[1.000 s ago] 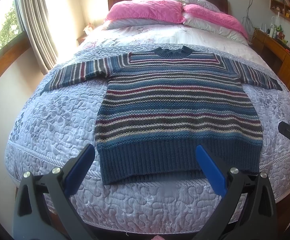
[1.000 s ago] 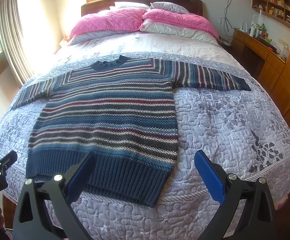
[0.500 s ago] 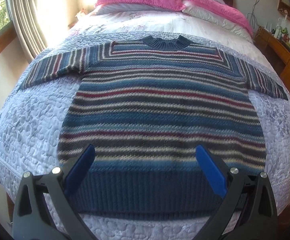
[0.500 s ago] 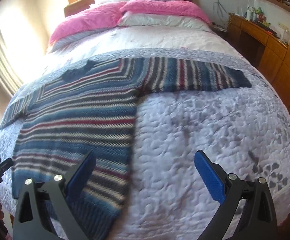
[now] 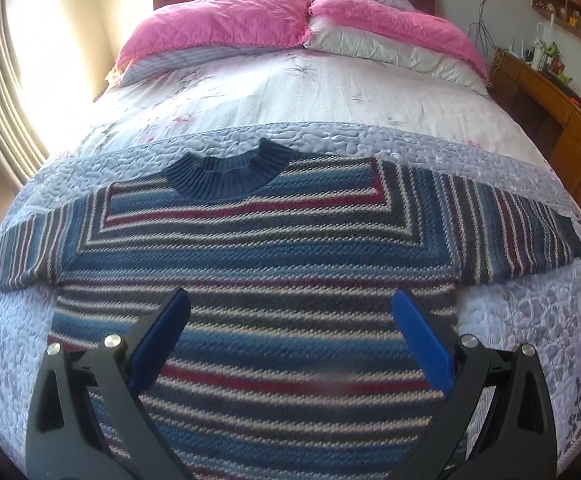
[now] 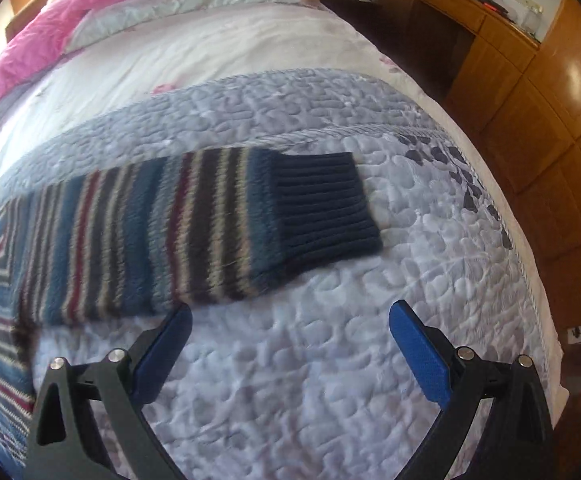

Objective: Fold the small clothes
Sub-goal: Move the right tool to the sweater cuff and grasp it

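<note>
As I hover over the quilted bedspread [image 5: 510, 320], striped sweater [image 5: 274, 264] flat, sleeve cuff [image 6: 326, 204] ahead, pink pillows [image 5: 226, 24], wooden desk [image 6: 490, 28], both fingers spread, left gripper [image 5: 288, 312], right gripper [image 6: 290, 322].

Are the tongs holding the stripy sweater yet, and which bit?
No, nothing is held. The left tongs are open above the sweater. The right tongs are open near its sleeve, not touching it.

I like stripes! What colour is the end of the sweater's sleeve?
Plain dark navy ribbing on the cuff, clearest in the right wrist view.
</note>
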Available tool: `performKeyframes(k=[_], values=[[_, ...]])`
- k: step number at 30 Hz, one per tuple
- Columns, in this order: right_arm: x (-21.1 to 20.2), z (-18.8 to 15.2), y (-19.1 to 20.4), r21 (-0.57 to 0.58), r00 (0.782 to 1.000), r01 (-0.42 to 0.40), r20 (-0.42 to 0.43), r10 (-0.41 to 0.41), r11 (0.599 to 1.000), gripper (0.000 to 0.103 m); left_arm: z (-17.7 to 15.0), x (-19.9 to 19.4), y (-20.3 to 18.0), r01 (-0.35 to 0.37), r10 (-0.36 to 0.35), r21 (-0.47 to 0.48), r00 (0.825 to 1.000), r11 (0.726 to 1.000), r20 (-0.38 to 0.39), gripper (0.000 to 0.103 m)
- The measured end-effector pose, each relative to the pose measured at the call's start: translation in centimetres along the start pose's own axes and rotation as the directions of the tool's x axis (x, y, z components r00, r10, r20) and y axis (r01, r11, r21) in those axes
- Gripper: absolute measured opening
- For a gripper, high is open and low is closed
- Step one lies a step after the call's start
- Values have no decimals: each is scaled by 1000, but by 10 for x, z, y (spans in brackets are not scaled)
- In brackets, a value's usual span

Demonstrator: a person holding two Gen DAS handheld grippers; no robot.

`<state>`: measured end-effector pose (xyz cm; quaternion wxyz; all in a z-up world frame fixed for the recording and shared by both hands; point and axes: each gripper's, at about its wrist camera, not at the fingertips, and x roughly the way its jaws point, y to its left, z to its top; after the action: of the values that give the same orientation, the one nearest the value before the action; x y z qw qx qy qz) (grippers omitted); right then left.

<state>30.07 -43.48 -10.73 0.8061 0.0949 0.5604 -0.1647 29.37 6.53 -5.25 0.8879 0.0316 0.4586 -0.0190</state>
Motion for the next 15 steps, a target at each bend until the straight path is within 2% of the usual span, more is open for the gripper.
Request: performKeyframes(k=[2, 6, 11, 14, 15], values=[[19, 12, -23, 48, 1000, -18, -19, 19, 999, 98, 5, 11, -8, 2, -2, 3, 1000, 1000, -8, 100], [47, 24, -54, 158, 994, -89, -46, 97, 983, 89, 10, 38, -15, -5, 5, 0, 999, 1000, -43, 100], [68, 28, -64, 184, 988, -123, -69, 138, 975, 87, 8, 60, -11, -25, 24, -12, 997, 1000, -67, 100], [70, 30, -64, 185, 988, -130, -63, 144, 974, 70, 6, 67, -8, -42, 41, -10, 996, 999, -73, 100], [71, 31, -64, 189, 987, -141, -55, 154, 972, 56, 5, 69, -6, -44, 43, -10, 996, 999, -78, 100]])
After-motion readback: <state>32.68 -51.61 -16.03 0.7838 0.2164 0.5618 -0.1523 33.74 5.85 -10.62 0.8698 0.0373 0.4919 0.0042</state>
